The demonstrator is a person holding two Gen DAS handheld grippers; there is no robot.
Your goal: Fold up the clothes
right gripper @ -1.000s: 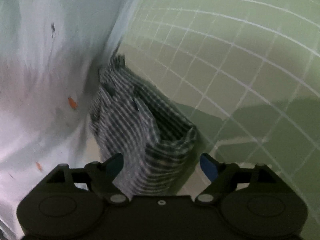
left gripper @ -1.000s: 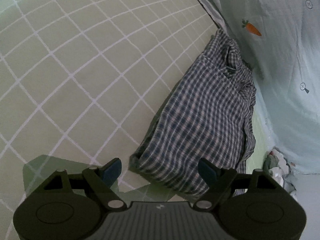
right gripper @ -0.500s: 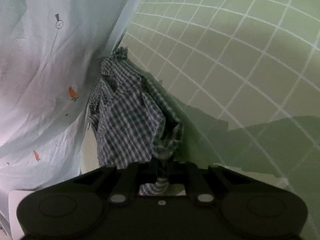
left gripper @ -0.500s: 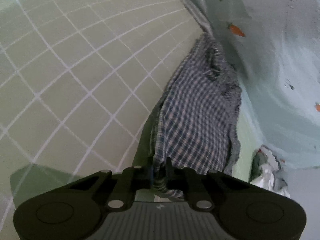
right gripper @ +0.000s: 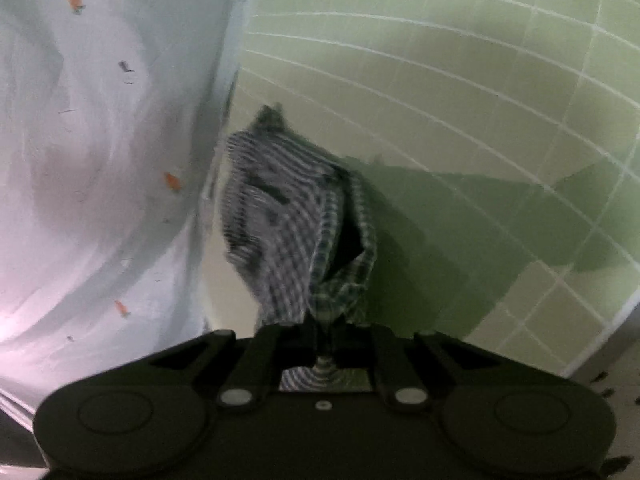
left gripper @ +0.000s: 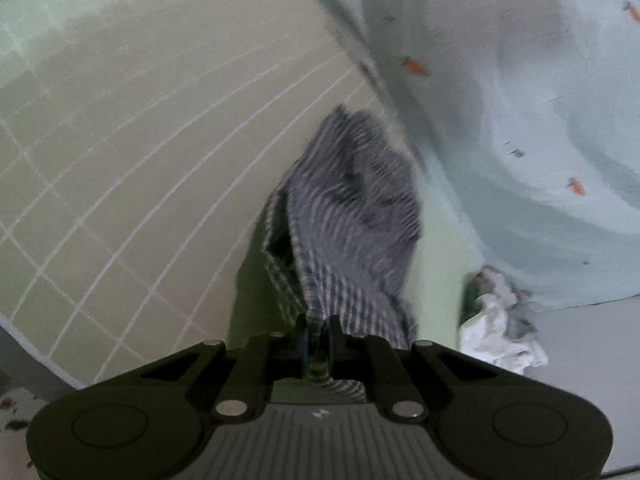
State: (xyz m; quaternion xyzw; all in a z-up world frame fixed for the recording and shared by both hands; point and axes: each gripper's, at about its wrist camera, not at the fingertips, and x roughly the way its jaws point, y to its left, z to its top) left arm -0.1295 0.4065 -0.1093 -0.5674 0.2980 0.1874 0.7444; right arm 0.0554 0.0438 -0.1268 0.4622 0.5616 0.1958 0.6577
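Both grippers, L point(left gripper: 318, 326) & R point(right gripper: 322, 326), open 1 s ago, now clenched on the shirt point(left gripper: 352, 208) edge at 6 o'clock, cloth bunched & rising off the sheet point(left gripper: 120, 160) toward 12, quilt point(left gripper: 520, 120) at 2; prob. repositioning, fold unsettled.

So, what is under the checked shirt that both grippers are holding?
Under the checked shirt lies the green grid sheet, darkened by its shadow. The carrot-print quilt is beside it. The hanging cloth hides whatever lies directly beneath it.
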